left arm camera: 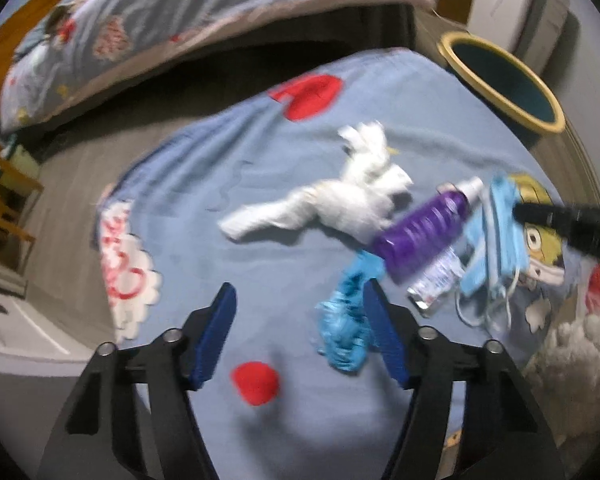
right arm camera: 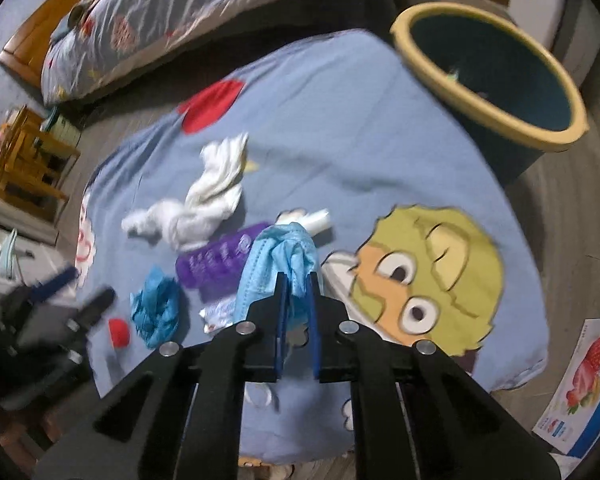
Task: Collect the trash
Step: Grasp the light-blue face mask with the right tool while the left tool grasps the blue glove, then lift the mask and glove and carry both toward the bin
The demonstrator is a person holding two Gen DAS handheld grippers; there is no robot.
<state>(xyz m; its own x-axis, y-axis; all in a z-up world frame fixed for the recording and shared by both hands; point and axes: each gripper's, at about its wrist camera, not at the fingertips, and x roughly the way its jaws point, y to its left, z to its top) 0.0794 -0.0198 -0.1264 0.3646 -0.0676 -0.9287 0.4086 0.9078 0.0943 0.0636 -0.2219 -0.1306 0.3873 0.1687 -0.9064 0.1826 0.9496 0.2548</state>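
Trash lies on a blue cartoon sheet (left arm camera: 284, 184): a white crumpled tissue (left arm camera: 340, 196), a purple bottle (left arm camera: 424, 228), a crumpled blue wrapper (left arm camera: 346, 324), a silver packet (left arm camera: 436, 280) and a light blue face mask (left arm camera: 496, 232). My left gripper (left arm camera: 300, 300) is open above the sheet, its right finger beside the blue wrapper. My right gripper (right arm camera: 298, 280) is shut on the face mask (right arm camera: 276, 264) and holds it over the bottle (right arm camera: 220, 260). The tissue (right arm camera: 196, 208) and the wrapper (right arm camera: 156, 308) lie to its left. My left gripper (right arm camera: 84, 292) shows blurred at the left.
A dark bin with a yellow rim (right arm camera: 492, 76) stands at the sheet's far right corner, also in the left wrist view (left arm camera: 500, 80). A bed with a patterned quilt (left arm camera: 180, 20) is behind. Wooden furniture (right arm camera: 32, 156) stands at the left. A printed sheet (right arm camera: 580, 392) lies on the floor.
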